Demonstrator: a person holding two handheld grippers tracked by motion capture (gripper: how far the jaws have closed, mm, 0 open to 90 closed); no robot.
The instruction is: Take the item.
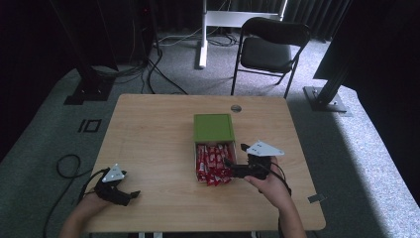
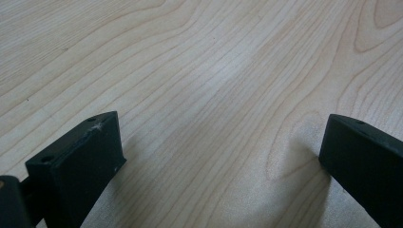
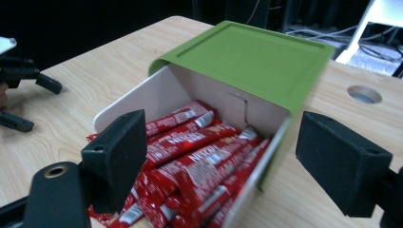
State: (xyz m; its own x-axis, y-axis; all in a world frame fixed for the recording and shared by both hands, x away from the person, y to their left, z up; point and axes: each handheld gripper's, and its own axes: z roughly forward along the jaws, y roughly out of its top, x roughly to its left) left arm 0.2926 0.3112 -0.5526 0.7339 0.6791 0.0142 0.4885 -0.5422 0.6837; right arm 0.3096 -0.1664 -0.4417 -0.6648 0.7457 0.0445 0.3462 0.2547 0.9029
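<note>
A white box [image 1: 214, 148] with a green lid [image 1: 213, 127] is seen near the middle of the wooden table [image 1: 148, 144]. The lid is pushed back, so the near part of the box is left open. Red candy bars [image 1: 214, 163] are packed inside in a pile, and some are spilled out over the near end of the box onto the table.

The right gripper [image 1: 233, 167] is held low at the near right side of the box, just beside the bars. Its jaws are spread wide apart and nothing is held between them. In the right gripper view, the open end of the box [image 3: 142, 102] and the red bars [image 3: 199, 161] are seen between the two black jaws, and the green lid [image 3: 247, 59] is seen tilted over the far part of the box. Whether a jaw is touching a bar cannot be told.

The left gripper [image 1: 130, 196] is held at the near left part of the table, well apart from the box. Its jaws are also spread wide apart, with nothing in them. In the left gripper view, bare wood of the table [image 2: 214, 85] is seen between the jaws, close under them.

A round hole [image 1: 236, 108] is cut in the table behind the box. A black chair [image 1: 270, 49] is set on the grey floor beyond the table.
</note>
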